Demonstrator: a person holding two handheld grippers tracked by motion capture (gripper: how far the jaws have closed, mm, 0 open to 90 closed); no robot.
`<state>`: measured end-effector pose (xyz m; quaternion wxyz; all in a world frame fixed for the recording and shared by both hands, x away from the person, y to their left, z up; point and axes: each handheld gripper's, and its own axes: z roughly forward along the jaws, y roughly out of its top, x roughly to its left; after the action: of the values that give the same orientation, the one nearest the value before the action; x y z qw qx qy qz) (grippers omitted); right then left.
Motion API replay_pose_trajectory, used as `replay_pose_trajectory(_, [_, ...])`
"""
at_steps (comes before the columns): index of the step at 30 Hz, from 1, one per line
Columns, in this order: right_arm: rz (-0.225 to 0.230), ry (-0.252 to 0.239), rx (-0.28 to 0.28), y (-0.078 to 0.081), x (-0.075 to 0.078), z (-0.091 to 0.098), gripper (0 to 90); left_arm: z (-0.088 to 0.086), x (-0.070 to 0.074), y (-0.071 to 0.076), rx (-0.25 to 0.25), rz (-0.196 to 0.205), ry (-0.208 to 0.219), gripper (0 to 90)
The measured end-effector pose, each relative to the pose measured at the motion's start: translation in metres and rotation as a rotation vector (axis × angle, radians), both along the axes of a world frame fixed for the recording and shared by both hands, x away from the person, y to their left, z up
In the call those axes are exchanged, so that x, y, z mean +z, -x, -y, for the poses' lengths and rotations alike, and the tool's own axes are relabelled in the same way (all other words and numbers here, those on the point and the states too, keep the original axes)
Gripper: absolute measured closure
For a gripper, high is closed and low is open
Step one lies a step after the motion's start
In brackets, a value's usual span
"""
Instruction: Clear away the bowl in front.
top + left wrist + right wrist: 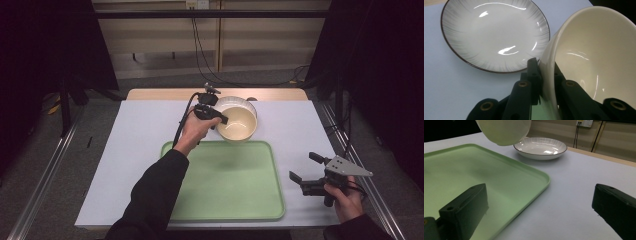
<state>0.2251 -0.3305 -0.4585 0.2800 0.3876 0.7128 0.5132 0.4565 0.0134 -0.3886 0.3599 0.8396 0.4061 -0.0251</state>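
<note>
While the left gripper [216,116] pinches the rim of the cream bowl [238,124] between nearly closed jaws, one inside the wall and one outside, the bowl hangs tilted in the air above the far edge of the green tray [225,210]. Just beyond it, a white ribbed plate [494,35] rests on the table. Lowering the bowl well probably means levelling it first and moving slowly, since a rim pinch can slip. Off the tray's right side, the right gripper [306,172] waits wide open and empty.
</note>
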Motion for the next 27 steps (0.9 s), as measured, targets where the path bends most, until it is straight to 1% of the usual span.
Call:
replay_pose_trajectory(2, [0.000,0.000,0.002,0.000,0.000,0.000,0.0,0.004,0.000,0.003,0.001,-0.006,0.011,83.9])
replay_pose_trajectory(3, [-0.001,0.000,0.004,0.000,0.000,0.000,0.0,0.006,0.000,0.004,-0.012,-0.002,0.004,83.9])
replay_pose_trajectory(5, [0.001,0.003,0.003,0.000,0.000,0.000,0.0,0.008,0.000,0.006,-0.021,-0.004,0.001,83.9])
replay_pose_trajectory(6, [0.001,0.003,0.003,0.000,0.000,0.000,0.0,0.008,0.000,0.006,-0.021,-0.004,0.001,83.9])
replay_pose_trajectory(7, [0.004,0.000,-0.001,0.000,0.000,0.000,0.0,0.011,-0.001,0.007,-0.003,-0.008,0.006,83.9])
replay_pose_trajectory(9, [0.007,-0.004,0.003,0.000,0.000,0.000,0.0,0.014,-0.002,0.008,-0.023,-0.007,-0.005,83.9])
replay_pose_trajectory(12, [0.006,-0.005,-0.001,0.000,0.000,0.000,0.0,0.017,-0.004,0.010,-0.020,-0.015,0.006,83.9])
replay_pose_trajectory(13, [0.005,-0.004,0.003,0.000,0.000,0.000,0.0,0.019,-0.005,0.010,-0.036,-0.012,0.000,83.9])
replay_pose_trajectory(15, [0.006,-0.002,0.003,0.000,0.000,0.000,0.0,0.023,-0.006,0.012,-0.048,-0.023,0.001,83.9])
replay_pose_trajectory(18, [0.008,-0.003,0.001,0.000,0.000,0.000,0.0,0.026,-0.007,0.013,-0.049,-0.026,0.003,83.9])
replay_pose_trajectory(19, [0.008,-0.005,0.000,0.000,0.000,0.000,0.0,0.027,-0.008,0.014,-0.067,-0.032,-0.001,83.9])
replay_pose_trajectory(22, [0.008,-0.010,-0.002,0.000,0.000,0.000,0.0,0.031,-0.009,0.015,-0.068,-0.029,-0.002,83.9])
replay_pose_trajectory(24, [0.010,-0.007,-0.001,0.000,0.000,0.000,0.0,0.034,-0.010,0.016,-0.070,-0.034,-0.004,83.9])
replay_pose_trajectory(25, [0.010,-0.007,-0.001,0.000,0.000,0.000,0.0,0.035,-0.011,0.016,-0.068,-0.040,0.005,83.9])
replay_pose_trajectory(27, [0.010,-0.012,-0.003,0.000,0.000,-0.001,0.0,0.038,-0.012,0.017,-0.076,-0.040,-0.002,83.9])
